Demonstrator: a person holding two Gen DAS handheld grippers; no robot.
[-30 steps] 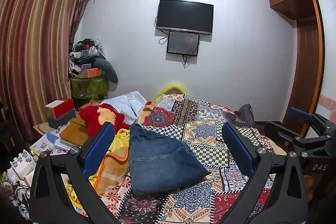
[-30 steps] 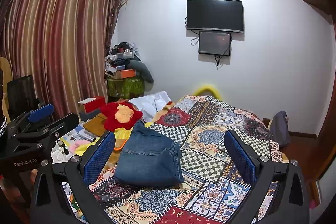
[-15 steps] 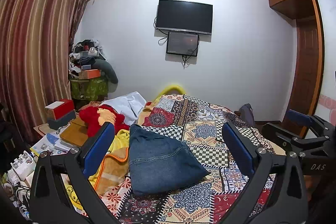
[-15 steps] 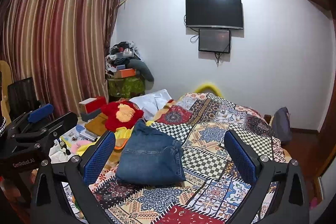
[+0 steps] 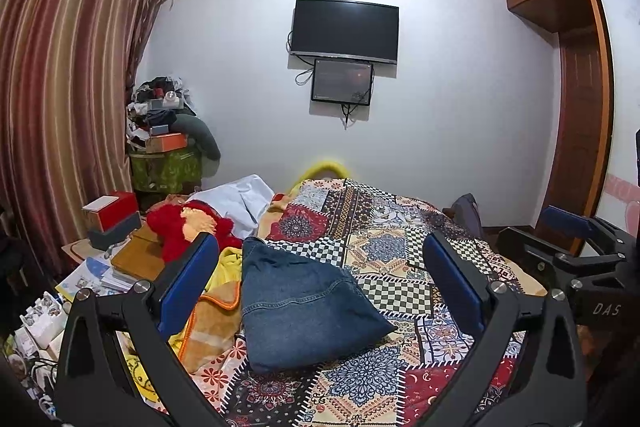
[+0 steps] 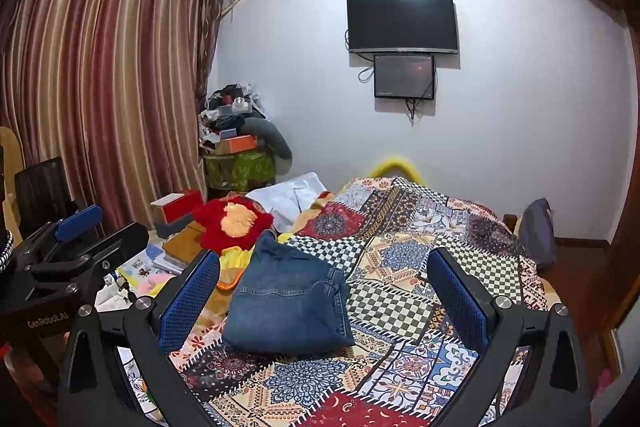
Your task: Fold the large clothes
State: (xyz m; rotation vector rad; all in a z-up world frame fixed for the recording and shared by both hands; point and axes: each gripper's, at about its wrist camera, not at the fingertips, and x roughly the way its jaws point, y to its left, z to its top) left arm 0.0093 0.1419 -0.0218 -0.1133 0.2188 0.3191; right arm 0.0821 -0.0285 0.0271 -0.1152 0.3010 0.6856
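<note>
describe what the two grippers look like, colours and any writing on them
Both look alike: black angular frames with silver bolts and two fingers faced with blue textured pads. The left gripper appears side-on in the right wrist view, with white "GenRobot.AI" lettering on its body. The right gripper carries white "DAS" lettering, seen from the left wrist view.

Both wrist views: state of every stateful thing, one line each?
jeans: folded into a compact stack, lying on the bedspread
left gripper: open, empty, above the bed
right gripper: open, empty, above the bed
TV: screen dark
small monitor: dim, mostly dark
curtains: drawn shut
bedspread: spread over the bed
</note>
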